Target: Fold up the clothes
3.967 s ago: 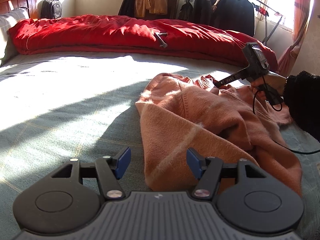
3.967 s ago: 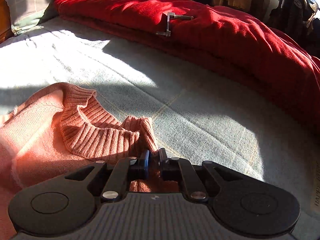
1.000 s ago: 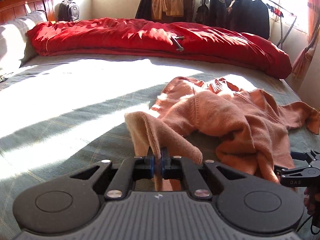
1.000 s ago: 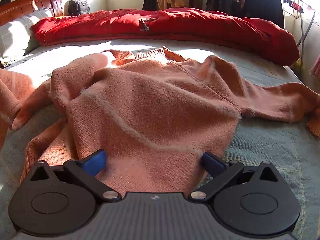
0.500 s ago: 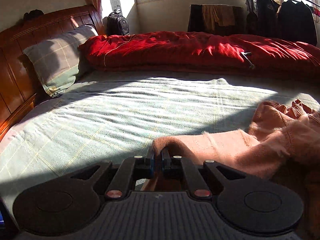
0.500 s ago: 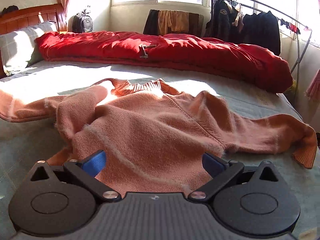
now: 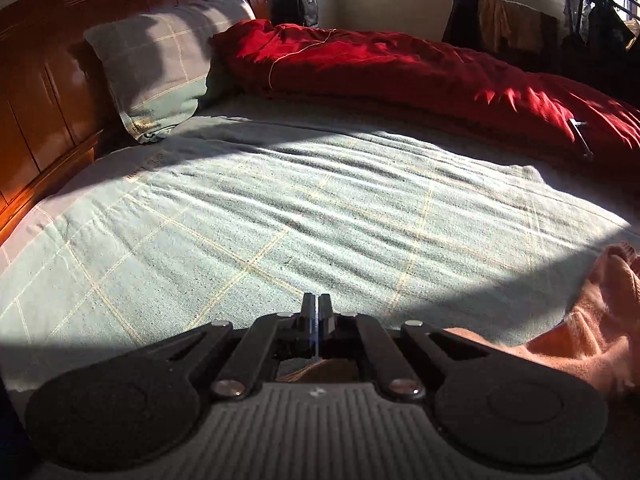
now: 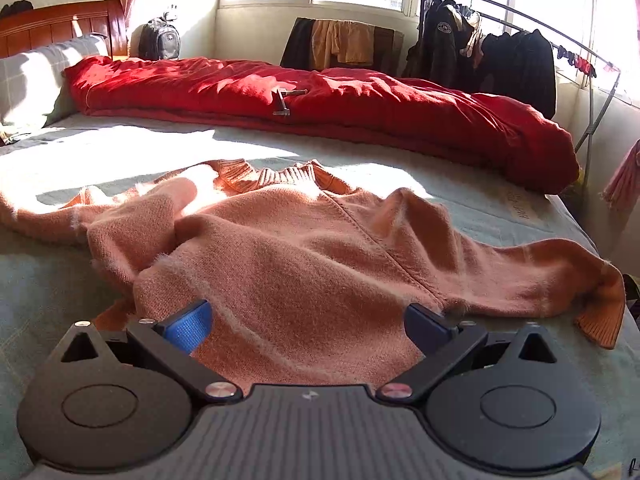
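Bed (image 7: 320, 216): pale green woven cover, thin yellow checks, rippled. At its head, a wooden headboard (image 7: 44, 92) and a soft checked pillow (image 7: 160, 68). Along its far side, a crumpled red quilt (image 8: 320, 100).

Sweater (image 8: 304, 248): fuzzy salmon knit, ribbed collar, spread on the bed's near half, sleeves outstretched.

Left gripper (image 7: 316, 326): jaws closed, pinching sweater fabric that shows just beneath them.

Right gripper (image 8: 306, 324): jaws spread wide over the sweater's hem, holding nothing.

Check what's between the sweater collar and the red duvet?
Right wrist view: only bare green bedsheet, partly sunlit, lies between the sweater collar and the red duvet.
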`<state>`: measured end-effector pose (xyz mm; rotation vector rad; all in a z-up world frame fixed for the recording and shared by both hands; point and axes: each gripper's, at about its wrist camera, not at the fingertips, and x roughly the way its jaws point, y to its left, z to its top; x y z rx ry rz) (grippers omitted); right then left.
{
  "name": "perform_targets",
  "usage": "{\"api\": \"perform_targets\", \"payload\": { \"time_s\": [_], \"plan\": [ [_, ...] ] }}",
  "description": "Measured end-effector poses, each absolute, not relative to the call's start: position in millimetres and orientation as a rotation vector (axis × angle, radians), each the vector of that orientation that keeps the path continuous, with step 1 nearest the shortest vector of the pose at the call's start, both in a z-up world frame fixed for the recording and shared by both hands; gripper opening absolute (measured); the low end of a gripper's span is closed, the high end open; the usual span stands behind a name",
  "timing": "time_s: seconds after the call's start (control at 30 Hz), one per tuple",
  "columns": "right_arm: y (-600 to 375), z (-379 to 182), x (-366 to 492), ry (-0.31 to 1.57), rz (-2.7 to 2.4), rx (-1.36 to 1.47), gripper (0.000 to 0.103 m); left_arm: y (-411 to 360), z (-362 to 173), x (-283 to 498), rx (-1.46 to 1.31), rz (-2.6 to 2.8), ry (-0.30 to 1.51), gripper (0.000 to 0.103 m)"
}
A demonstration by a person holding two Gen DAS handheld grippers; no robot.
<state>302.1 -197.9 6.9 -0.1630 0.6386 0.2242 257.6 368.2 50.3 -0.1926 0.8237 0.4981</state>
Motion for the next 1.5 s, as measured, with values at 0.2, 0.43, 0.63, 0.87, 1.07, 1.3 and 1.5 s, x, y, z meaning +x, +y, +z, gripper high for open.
{"api": "perform_targets", "payload": {
  "time_s": [0.2, 0.43, 0.63, 0.87, 1.07, 1.3, 1.5],
  "plan": [
    [-196.3, 8.1, 308.2, 0.644, 0.239, -0.157, 0.103, 333.0, 39.5, 279.7, -0.187, 0.336, 0.874, 0.009],
    [-194.8, 10.2, 306.6, 0.624, 0.252, -0.182, 0.103, 285.1, 64.5, 314.7, -0.029, 0.135, 0.815, 0.049],
    [-188.7, 8.3, 310.4, 0.632, 0.273, -0.187, 0.103, 258.1, 43.1, 350.9, 0.032, -0.045, 0.875, 0.066],
    [-185.8, 8.5, 306.2, 0.624, 0.274, -0.212, 0.103, 237.1, -13.7, 399.3, -0.018, -0.223, 0.964, 0.066],
    [-191.1, 0.7, 307.2, 0.66, 0.239, -0.207, 0.103, 236.7, -40.6, 415.4, -0.078, -0.323, 1.046, 0.061],
    [-189.1, -0.4, 310.5, 0.653, 0.236, -0.224, 0.103, 227.1, -27.4, 394.9, -0.055, -0.335, 0.989, 0.013],
    [-189.2, 2.1, 313.3, 0.644, 0.234, -0.217, 0.103, 245.7, 0.6, 397.5, -0.073, -0.144, 0.889, 0.012]
  ]
}}
